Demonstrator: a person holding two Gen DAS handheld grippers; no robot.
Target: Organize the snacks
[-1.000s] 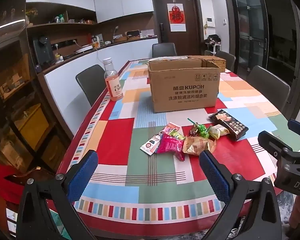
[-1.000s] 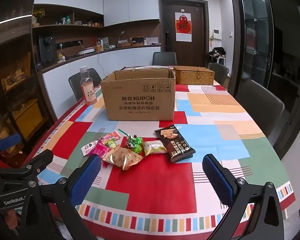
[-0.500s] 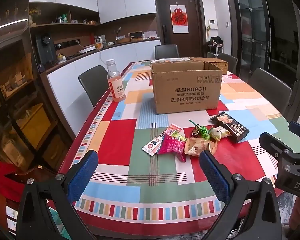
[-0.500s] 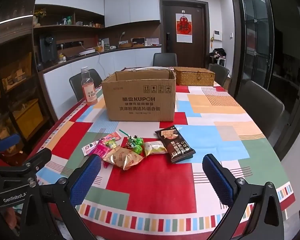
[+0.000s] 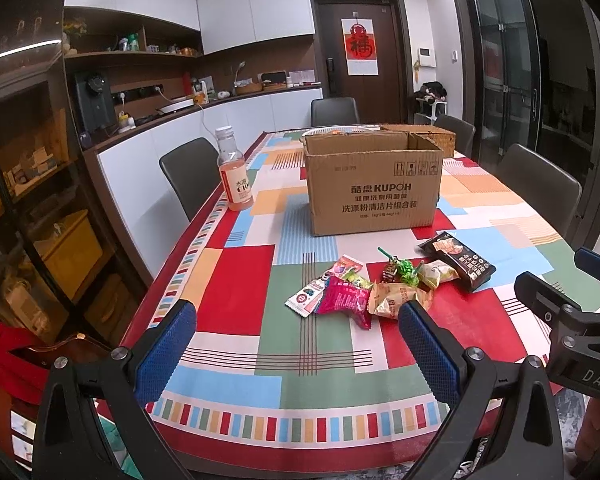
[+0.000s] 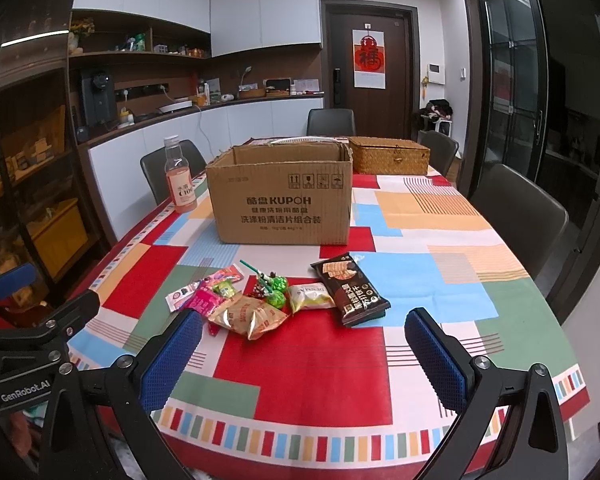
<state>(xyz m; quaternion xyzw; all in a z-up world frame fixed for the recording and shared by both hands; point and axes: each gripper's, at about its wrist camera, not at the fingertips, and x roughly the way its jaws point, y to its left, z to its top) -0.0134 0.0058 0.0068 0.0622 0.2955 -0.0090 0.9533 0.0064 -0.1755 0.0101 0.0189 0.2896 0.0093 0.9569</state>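
While your left gripper (image 5: 296, 348) and right gripper (image 6: 302, 354) hang spread wide and empty above the near table (image 6: 308, 376) edge, the snack packets (image 6: 276, 300) lie clustered before the open cardboard box (image 6: 280, 204); bottle (image 6: 179, 180) beside it.

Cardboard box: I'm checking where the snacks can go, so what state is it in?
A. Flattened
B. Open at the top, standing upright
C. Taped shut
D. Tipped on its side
B: the cardboard box stands upright on the table with its top flaps open, behind the snack pile.
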